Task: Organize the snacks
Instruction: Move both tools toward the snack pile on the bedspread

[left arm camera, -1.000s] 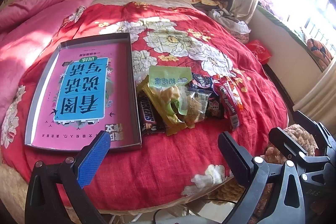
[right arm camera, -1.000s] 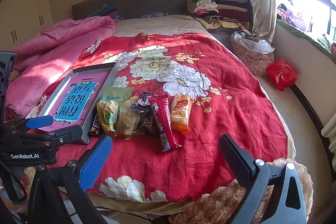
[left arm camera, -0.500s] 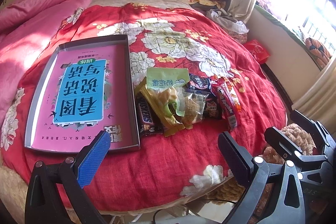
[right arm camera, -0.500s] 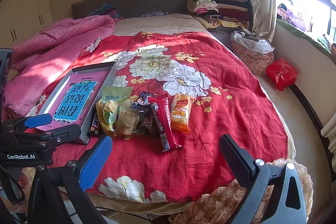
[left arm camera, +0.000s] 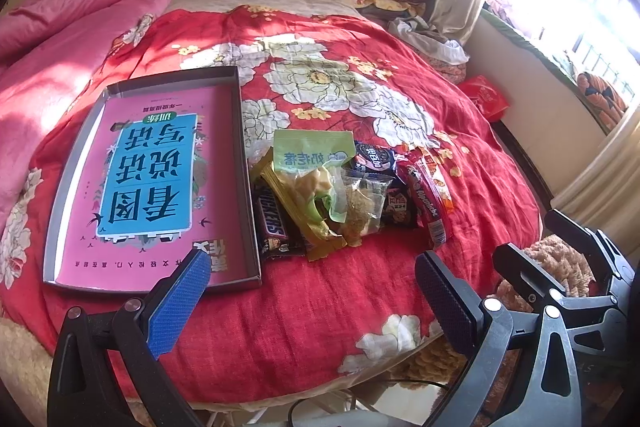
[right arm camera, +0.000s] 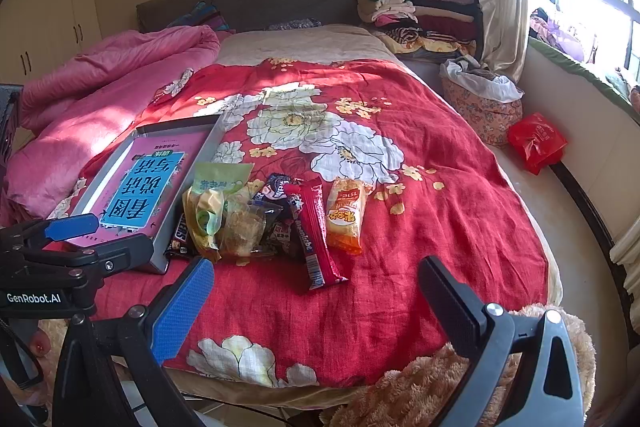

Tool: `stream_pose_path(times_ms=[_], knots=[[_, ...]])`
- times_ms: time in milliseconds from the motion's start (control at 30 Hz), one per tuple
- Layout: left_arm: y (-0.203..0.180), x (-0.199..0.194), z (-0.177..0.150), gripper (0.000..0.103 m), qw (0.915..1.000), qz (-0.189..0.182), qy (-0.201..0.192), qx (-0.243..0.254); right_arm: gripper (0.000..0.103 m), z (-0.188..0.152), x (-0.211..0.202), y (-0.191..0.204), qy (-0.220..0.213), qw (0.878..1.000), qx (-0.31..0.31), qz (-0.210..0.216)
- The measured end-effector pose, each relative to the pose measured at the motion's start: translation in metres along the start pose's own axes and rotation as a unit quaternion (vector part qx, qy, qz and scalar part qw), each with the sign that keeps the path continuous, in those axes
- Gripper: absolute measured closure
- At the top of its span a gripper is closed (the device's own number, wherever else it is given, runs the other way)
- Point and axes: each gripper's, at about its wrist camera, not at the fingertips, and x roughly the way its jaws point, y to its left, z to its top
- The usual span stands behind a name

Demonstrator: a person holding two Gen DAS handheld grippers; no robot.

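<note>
The left tool (left arm camera: 312, 287) and right tool (right arm camera: 316, 291) both hover at the bottom of their frames, each spread wide and holding nothing. A pile of snacks lies on the red floral bedspread (right arm camera: 420, 227) in the frame centre: a Snickers bar (left arm camera: 272, 223) touching the tray's right wall, a green-topped bag (left arm camera: 312, 155), a clear packet (left arm camera: 362, 203), a red Moonlobe bar (right arm camera: 314, 239) and an orange packet (right arm camera: 346, 215). The grey tray (left arm camera: 246, 163) with its pink printed floor sits just left of them.
</note>
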Motion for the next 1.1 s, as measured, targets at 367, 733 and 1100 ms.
stream_pose_path(times_ms=[367, 733, 1100], knots=[[0.001, 0.000, -0.001, 0.001, 1.0000, -0.006, 0.003, 0.002, 0.000, -0.002, 0.002, -0.001, 0.000, 1.000, 0.001, 0.001], [0.004, 0.006, 0.000, 0.001, 0.9999, -0.008, 0.013, 0.000, 0.000, -0.002, 0.003, -0.002, 0.001, 1.000, 0.002, 0.003], [0.016, 0.019, 0.010, 0.001, 0.9991, -0.021, 0.028, -0.022, 0.000, 0.001, 0.015, 0.004, 0.016, 1.000, -0.006, 0.005]])
